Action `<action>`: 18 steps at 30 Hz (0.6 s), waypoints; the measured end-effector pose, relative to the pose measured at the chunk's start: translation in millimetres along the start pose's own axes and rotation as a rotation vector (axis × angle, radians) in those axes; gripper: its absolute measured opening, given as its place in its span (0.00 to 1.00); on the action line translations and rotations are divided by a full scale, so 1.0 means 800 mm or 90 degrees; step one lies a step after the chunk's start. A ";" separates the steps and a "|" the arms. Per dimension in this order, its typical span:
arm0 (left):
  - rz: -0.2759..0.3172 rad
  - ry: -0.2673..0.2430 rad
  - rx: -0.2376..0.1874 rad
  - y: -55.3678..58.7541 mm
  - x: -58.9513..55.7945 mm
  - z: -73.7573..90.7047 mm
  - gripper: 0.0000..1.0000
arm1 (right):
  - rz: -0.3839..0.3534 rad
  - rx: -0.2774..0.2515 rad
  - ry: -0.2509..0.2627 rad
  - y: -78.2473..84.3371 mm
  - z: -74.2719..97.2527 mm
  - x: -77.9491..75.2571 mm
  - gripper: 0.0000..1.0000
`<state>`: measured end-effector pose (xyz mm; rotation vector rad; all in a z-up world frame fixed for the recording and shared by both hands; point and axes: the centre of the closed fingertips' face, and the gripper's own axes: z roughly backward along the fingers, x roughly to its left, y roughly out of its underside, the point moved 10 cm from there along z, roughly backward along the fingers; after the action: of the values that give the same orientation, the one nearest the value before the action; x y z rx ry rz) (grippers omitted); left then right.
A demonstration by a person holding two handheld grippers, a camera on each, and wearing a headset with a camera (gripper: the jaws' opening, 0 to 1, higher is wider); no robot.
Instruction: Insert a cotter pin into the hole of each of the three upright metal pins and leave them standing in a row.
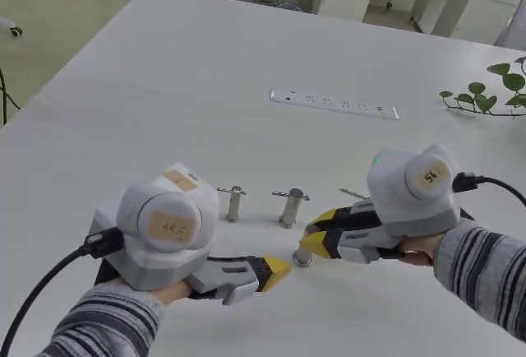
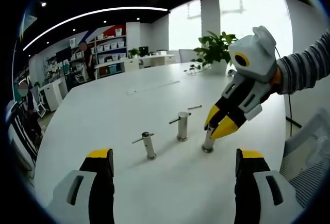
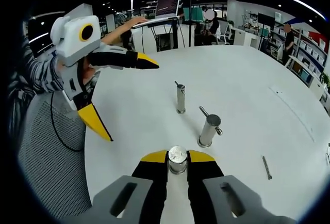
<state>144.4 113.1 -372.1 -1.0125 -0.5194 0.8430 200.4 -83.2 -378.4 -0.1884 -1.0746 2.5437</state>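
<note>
Three upright metal pins stand on the white table [image 1: 189,77]. The left pin [image 1: 234,203] and the middle pin [image 1: 290,207] each carry a cotter pin through the top. My right gripper [image 1: 310,240] is shut on the third pin [image 1: 302,257], which stands nearest me; its flat top [image 3: 177,155] sits between the yellow jaws, and no cotter pin shows in it. A loose cotter pin [image 1: 353,194] lies flat behind the right gripper. My left gripper [image 1: 275,272] hovers open just left of the held pin, nothing between its fingers [image 2: 100,157].
A white power strip [image 1: 334,104] lies further back on the table. A leafy plant [image 1: 493,94] reaches in at the right edge. Office desks and chairs stand beyond the table's far end.
</note>
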 end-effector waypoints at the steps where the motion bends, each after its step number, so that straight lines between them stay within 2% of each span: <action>1: 0.000 0.000 0.001 0.000 0.000 0.000 0.98 | -0.002 -0.001 -0.002 0.000 0.000 0.000 0.08; 8: -0.001 0.005 0.009 0.003 -0.002 -0.001 0.98 | -0.010 -0.008 -0.011 0.002 -0.001 0.001 0.09; 13: -0.002 0.006 0.012 0.005 -0.002 -0.002 0.98 | -0.010 -0.004 -0.009 0.004 0.001 0.000 0.18; 18: -0.002 0.008 0.013 0.005 -0.003 -0.003 0.98 | -0.006 -0.005 -0.012 0.007 0.015 -0.005 0.23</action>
<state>142.9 111.1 -377.0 -0.9984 -0.5006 0.8367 199.0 -96.0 -374.3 -0.1614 -1.0904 2.5382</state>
